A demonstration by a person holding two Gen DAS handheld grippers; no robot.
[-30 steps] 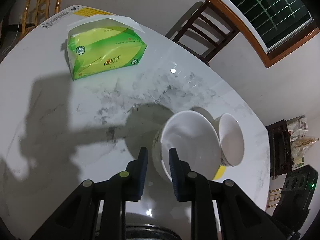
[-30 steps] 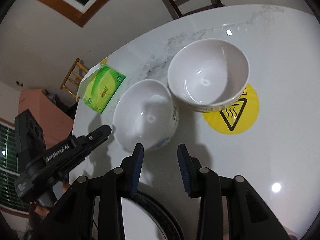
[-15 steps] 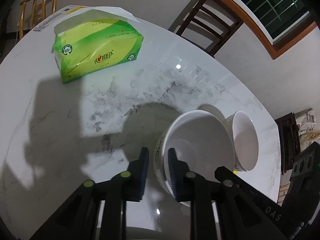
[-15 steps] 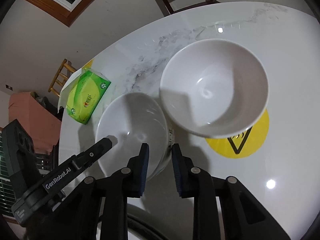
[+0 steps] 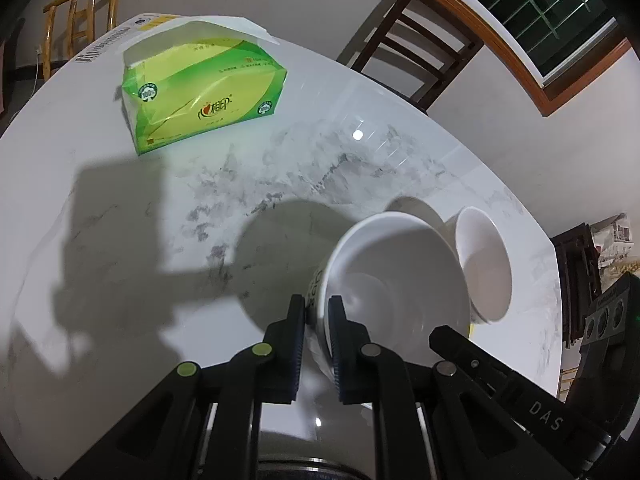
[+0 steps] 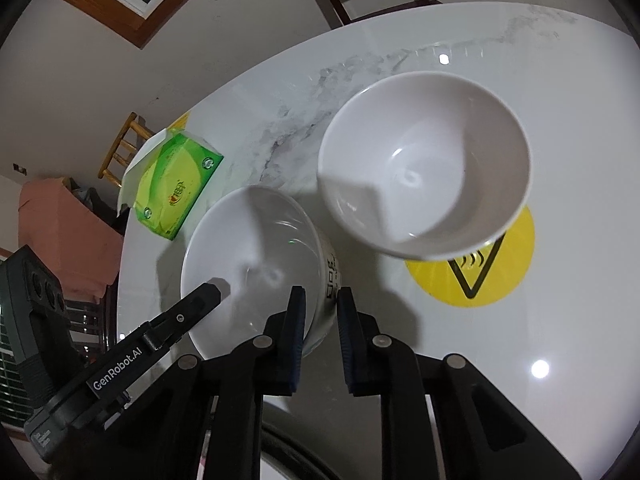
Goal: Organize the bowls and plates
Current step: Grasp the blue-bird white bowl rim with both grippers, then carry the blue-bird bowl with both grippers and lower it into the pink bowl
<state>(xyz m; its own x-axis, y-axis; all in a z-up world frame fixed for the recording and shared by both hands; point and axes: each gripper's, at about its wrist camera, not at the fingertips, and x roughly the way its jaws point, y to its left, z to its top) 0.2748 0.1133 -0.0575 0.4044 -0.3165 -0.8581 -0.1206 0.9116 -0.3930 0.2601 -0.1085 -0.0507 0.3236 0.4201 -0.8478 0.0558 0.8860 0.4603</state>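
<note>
Bowl (image 6: pixel 256 256) rim sits between closing right hand-held gripper (image 6: pixel 322 300) jaws.

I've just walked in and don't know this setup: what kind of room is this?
Most likely a home dining room. A round marble-look table holds two white bowls and a green tissue pack, with wooden chairs drawn up beside it under a wood-framed window.
</note>
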